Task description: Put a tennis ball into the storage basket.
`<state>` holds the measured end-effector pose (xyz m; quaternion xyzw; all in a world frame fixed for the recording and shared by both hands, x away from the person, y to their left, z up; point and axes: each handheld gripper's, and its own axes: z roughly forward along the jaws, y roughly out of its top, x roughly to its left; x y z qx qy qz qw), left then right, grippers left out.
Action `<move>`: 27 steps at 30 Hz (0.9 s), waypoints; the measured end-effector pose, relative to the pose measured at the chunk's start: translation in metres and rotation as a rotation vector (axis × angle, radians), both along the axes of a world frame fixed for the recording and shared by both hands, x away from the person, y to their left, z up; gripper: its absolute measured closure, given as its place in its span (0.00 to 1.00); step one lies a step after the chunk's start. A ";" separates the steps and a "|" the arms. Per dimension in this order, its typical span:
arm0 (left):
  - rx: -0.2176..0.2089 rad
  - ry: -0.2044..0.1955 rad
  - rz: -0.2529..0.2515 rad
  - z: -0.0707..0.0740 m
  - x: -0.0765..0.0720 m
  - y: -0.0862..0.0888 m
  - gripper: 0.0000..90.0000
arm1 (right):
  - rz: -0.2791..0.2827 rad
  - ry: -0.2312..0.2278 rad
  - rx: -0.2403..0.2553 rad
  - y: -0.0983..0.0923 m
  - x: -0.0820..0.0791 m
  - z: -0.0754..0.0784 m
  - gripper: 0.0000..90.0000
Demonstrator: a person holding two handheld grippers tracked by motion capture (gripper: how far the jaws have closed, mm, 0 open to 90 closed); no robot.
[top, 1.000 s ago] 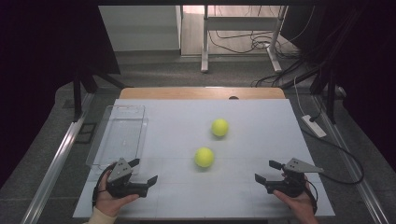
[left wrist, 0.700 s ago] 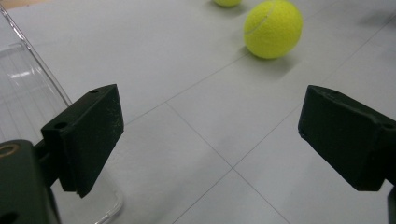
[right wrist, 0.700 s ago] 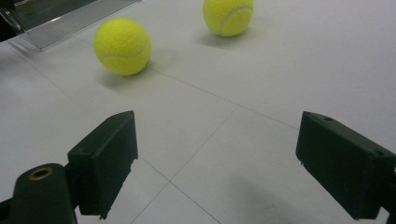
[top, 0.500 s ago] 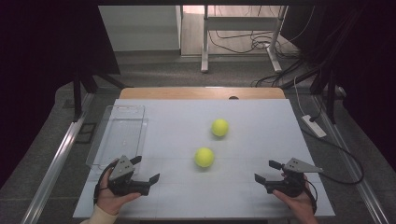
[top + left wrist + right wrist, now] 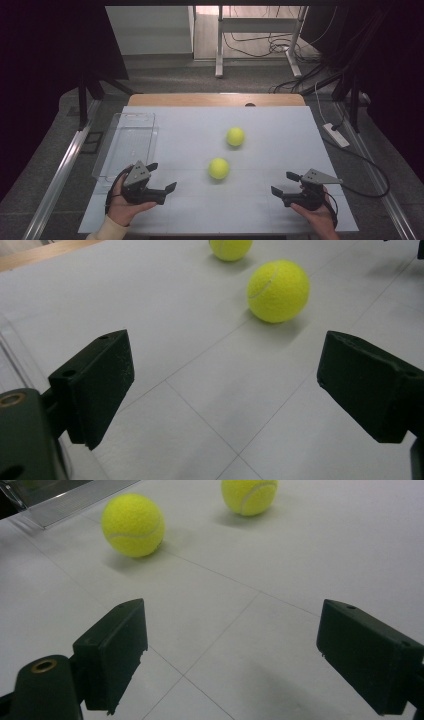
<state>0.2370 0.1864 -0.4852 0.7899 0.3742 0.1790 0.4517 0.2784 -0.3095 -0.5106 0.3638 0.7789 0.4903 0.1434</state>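
Two fuzzy yellow-green tennis balls lie on the white table (image 5: 280,150), apart from each other: the nearer ball (image 5: 219,168) mid-table, the farther ball (image 5: 235,136) just beyond it. The left gripper (image 5: 161,178) sits low at the near left, its jaws wide apart though just narrowing slightly, nothing between them. The right gripper (image 5: 283,183) rests at the near right, jaws spread and empty. A clear plastic tray (image 5: 116,150) stands at the table's left edge.

The white tabletop (image 5: 280,150) is evenly lit from above; surroundings are left dark. Soft shadows are cast beneath the yellow felt tennis balls (image 5: 278,290), and slight grain is seen.
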 end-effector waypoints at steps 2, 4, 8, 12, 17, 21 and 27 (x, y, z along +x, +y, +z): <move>0.003 0.001 -0.009 0.001 0.001 -0.003 0.10 | 0.000 0.002 -0.001 0.000 0.000 0.000 0.15; 0.007 0.001 -0.012 0.001 0.002 -0.005 0.10 | -0.001 0.002 0.000 0.000 0.001 -0.001 0.15; 0.014 0.010 -0.028 0.000 0.006 -0.012 0.11 | 0.001 0.005 -0.003 0.000 0.001 -0.002 0.15; 0.016 0.009 -0.043 0.001 0.010 -0.017 0.11 | -0.003 0.003 0.001 -0.002 0.000 -0.001 0.15; 0.017 0.009 -0.065 0.003 0.015 -0.023 0.11 | -0.005 0.003 -0.002 -0.004 -0.002 -0.001 0.15; 0.018 0.013 -0.068 0.003 0.017 -0.025 0.11 | -0.008 0.001 -0.003 -0.004 -0.001 -0.001 0.15; 0.020 0.015 -0.076 0.005 0.021 -0.027 0.12 | -0.005 0.003 -0.003 -0.003 -0.001 -0.002 0.15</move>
